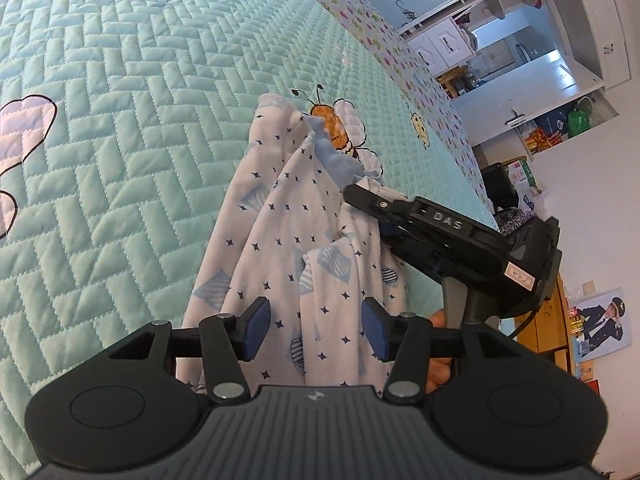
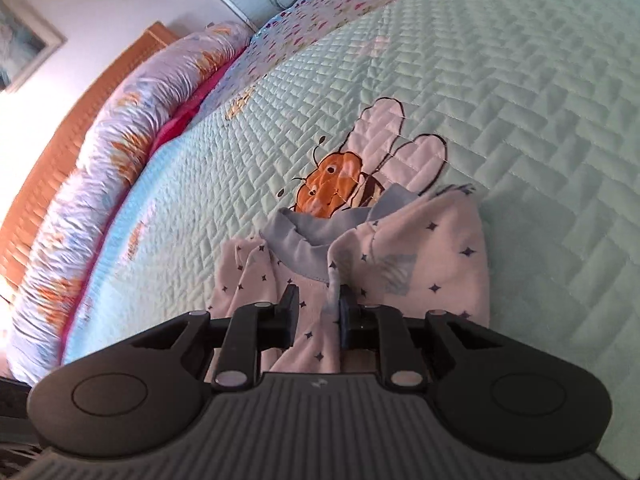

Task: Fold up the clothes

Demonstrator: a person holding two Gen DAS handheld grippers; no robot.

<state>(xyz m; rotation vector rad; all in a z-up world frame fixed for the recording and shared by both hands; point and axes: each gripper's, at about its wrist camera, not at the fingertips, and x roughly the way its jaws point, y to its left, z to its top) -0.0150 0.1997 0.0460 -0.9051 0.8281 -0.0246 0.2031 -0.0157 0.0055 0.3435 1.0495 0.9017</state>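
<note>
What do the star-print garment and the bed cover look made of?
The garment looks like soft matte cotton knit: it drapes in loose folds, with a ribbed-looking blue collar. The cover seems padded quilted fabric with slight sheen: stitched herringbone channels, appliquéd bee.

One star-printed garment lies on one quilted bed; two hand-held grippers, left and right, show.
</note>
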